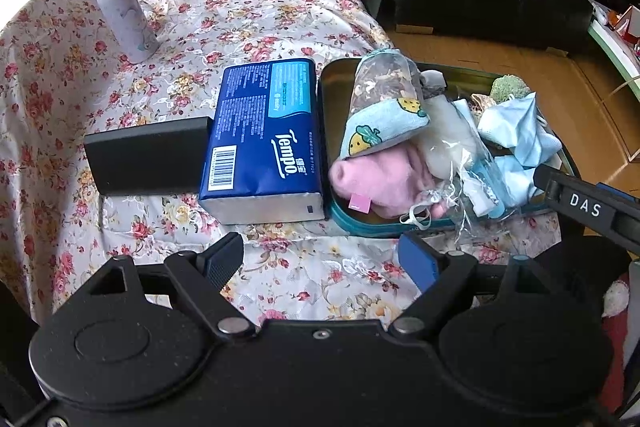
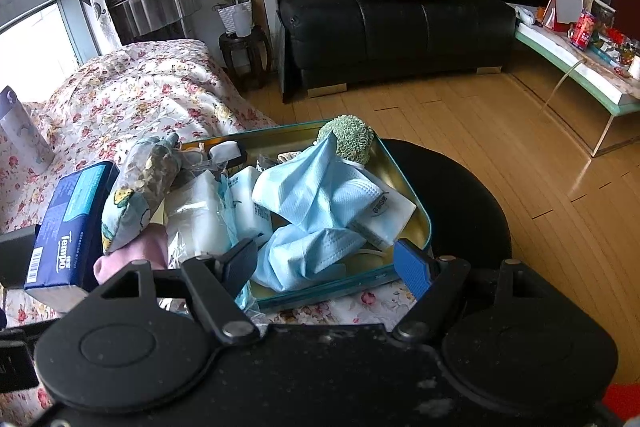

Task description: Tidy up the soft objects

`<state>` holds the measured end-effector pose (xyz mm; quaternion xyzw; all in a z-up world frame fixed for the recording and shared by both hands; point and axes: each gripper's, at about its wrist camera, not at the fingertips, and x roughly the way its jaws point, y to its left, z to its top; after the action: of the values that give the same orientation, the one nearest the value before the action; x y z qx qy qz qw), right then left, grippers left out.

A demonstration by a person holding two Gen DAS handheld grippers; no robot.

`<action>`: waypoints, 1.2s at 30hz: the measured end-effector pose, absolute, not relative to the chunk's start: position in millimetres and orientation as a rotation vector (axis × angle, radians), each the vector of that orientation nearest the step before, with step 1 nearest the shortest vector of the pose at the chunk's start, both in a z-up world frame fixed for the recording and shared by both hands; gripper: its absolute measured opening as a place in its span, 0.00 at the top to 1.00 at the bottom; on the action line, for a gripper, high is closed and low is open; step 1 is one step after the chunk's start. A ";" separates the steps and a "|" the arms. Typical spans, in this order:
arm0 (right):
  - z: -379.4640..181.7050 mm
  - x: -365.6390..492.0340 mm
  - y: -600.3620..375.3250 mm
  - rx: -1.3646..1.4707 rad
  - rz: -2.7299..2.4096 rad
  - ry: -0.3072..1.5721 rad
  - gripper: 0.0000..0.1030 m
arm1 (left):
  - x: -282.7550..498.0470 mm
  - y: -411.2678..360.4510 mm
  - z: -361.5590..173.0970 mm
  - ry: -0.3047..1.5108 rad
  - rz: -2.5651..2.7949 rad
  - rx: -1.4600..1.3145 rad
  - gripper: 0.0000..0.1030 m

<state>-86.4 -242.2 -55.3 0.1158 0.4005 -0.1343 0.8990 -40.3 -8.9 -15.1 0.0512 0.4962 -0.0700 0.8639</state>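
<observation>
One tin [image 2: 416, 205], two blue face masks [image 2: 308, 187], one tissue pack [image 1: 260, 143], one bottle [image 1: 122, 17], one black box [image 1: 148, 157].

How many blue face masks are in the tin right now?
2 that I can make out: one face mask draped high against the green ball, another crumpled below near the tin's front edge. More may be buried.

Blue masks [image 2: 316, 187], a pink sock [image 1: 380, 179] and a printed pouch [image 1: 384, 107] lie heaped in the teal tin [image 2: 416, 203].

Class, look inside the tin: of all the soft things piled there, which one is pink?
The pink sock, lying at the tin's near left corner, beside the Tempo tissue pack. The face masks are light blue and the scrubber ball is green.
</observation>
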 end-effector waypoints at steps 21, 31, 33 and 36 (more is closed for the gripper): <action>-57.1 -83.1 -239.0 0.223 -0.290 0.843 0.28 | -38.9 -1.1 -16.7 1.042 -0.136 0.085 0.21; -56.9 -83.2 -239.2 0.228 -0.288 0.842 0.28 | -39.1 -1.6 -16.5 1.042 -0.138 0.088 0.21; -56.9 -83.4 -239.4 0.229 -0.288 0.842 0.28 | -39.2 -1.9 -16.6 1.043 -0.140 0.089 0.21; -56.9 -83.4 -239.5 0.228 -0.288 0.842 0.27 | -39.4 -2.5 -16.7 1.042 -0.139 0.090 0.21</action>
<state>-83.4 -239.5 -56.9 0.1101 0.4062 -0.1390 0.8964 -39.4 -2.5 -16.7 0.0430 0.4973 -0.0664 0.8640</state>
